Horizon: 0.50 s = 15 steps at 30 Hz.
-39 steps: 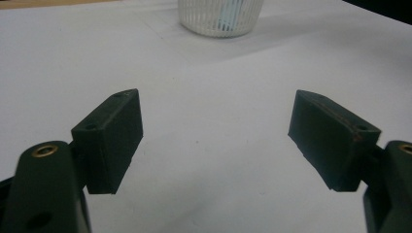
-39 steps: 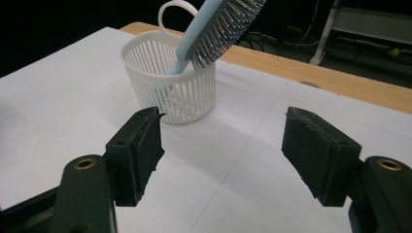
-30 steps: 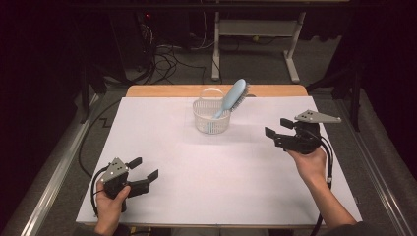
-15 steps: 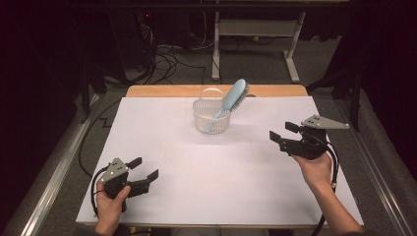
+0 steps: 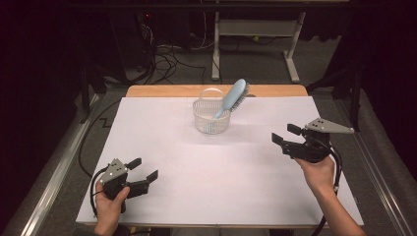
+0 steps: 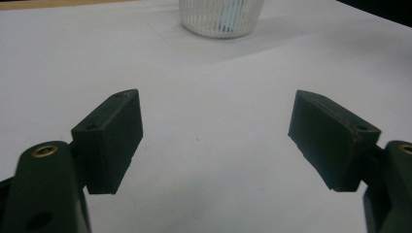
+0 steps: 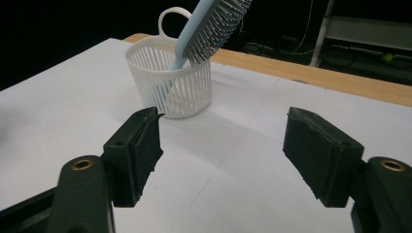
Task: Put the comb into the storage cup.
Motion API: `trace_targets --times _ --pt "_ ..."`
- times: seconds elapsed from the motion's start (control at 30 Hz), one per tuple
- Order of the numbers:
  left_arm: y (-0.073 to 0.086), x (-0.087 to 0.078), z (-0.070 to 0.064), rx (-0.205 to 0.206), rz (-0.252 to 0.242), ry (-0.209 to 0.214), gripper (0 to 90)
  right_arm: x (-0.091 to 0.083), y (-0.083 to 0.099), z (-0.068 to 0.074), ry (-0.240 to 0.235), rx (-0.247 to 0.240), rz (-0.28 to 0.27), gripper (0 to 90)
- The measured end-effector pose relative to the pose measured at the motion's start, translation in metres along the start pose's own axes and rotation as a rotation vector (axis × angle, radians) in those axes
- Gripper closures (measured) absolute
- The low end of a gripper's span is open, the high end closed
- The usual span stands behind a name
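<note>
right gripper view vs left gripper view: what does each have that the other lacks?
Right gripper view alone: the blue hairbrush leaning bristle-end up out of the basket, the basket's loop handle, the wooden table edge. Left gripper view alone: the basket's lower wall seen close to the top edge, with the left claw open. Shared: the white basket, the white table cover, and an open pair of black jaws; the right claw is open too.

A white slatted basket (image 5: 211,118) stands on the white table (image 5: 196,162), a light-blue hairbrush (image 5: 231,98) leaning out of it, bristles up. Left gripper (image 5: 142,169) lies well nearer than the basket, leftward, jaws apart; right gripper (image 5: 286,134) hovers right of the basket, jaws apart.
</note>
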<state>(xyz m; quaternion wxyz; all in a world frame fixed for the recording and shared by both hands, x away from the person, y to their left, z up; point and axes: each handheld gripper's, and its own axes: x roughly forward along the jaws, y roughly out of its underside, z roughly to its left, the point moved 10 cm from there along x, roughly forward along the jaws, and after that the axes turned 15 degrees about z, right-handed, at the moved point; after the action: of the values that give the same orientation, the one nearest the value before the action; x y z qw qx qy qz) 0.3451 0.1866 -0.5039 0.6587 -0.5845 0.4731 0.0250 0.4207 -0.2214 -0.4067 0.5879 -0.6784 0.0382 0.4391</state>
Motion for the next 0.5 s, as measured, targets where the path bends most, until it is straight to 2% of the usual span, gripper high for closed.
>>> trace_targets --times 0.5 --pt "0.000 0.001 0.001 -0.003 0.003 0.001 21.0 -0.014 0.008 -0.002 -0.004 0.006 -0.023 30.4"
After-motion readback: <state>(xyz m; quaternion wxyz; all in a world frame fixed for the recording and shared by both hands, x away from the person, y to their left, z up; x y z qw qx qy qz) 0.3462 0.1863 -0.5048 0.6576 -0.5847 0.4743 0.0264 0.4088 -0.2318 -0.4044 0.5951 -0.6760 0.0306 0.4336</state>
